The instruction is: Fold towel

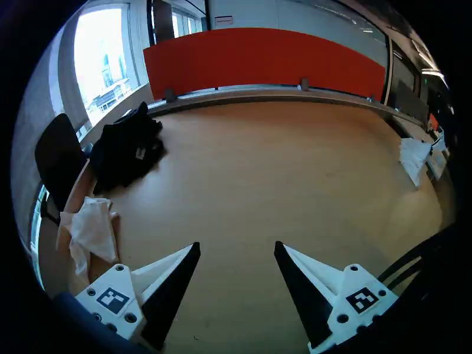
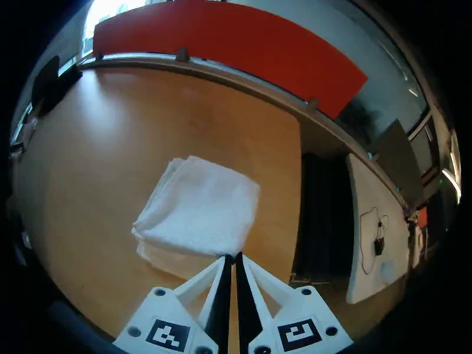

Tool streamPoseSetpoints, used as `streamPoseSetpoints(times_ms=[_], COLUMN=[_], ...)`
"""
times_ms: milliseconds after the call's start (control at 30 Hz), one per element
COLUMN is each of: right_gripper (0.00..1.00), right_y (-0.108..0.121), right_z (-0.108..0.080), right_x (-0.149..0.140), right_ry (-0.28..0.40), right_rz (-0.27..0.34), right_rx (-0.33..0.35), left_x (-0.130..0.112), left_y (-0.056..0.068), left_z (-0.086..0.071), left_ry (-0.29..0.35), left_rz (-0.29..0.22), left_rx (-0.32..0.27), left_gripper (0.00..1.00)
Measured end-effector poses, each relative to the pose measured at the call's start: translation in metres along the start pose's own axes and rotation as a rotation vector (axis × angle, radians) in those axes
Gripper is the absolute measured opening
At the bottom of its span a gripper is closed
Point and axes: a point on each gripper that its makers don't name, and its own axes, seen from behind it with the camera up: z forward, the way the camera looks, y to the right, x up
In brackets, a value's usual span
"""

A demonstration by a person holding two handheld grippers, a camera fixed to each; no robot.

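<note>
While your left gripper point(image 1: 237, 248) is hovering spread over the table point(image 1: 265, 177), your right gripper point(image 2: 231, 257) is sitting clenched at the towel point(image 2: 200, 206).

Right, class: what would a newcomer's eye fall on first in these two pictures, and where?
Most likely the folded white towel, lying on the wooden table just ahead of the shut right claw. Next comes the long red partition along the table's far edge, then the black garment heap beyond and left of the open left claw.
</note>
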Motion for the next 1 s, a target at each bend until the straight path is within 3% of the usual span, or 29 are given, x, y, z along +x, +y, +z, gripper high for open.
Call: streamPoseSetpoints(times_ms=[367,500,633,767,1000], right_gripper=[0.05,0.11,0.31,0.35,0.9], right_y=[-0.0074,-0.0094,-0.0094,-0.0057,-0.002], right_z=[0.0034,0.0033,0.0021,0.0002,-0.0042], right_x=[-0.0019,-0.003,-0.0038,-0.0027,0.0046], right_ry=[-0.018,-0.024,-0.032,-0.034,-0.02], right_rz=[0.023,0.027,0.03,0.031,0.034], right_rx=[-0.011,-0.017,-0.025,-0.042,-0.061], left_x=[-0.0044,-0.0052,-0.0052,-0.0047,-0.0028], left_y=[-0.0045,-0.0057,-0.0055,-0.0046,-0.0047], left_z=[-0.0016,-0.0021,-0.0019,-0.0012,-0.0011], left_ry=[-0.004,-0.006,-0.006,-0.005,-0.001], left_rz=[-0.006,-0.007,-0.005,-0.004,-0.005], left_rx=[0.007,0.009,0.008,0.007,0.005], left_gripper=[0.93,0.93,0.93,0.93,0.93])
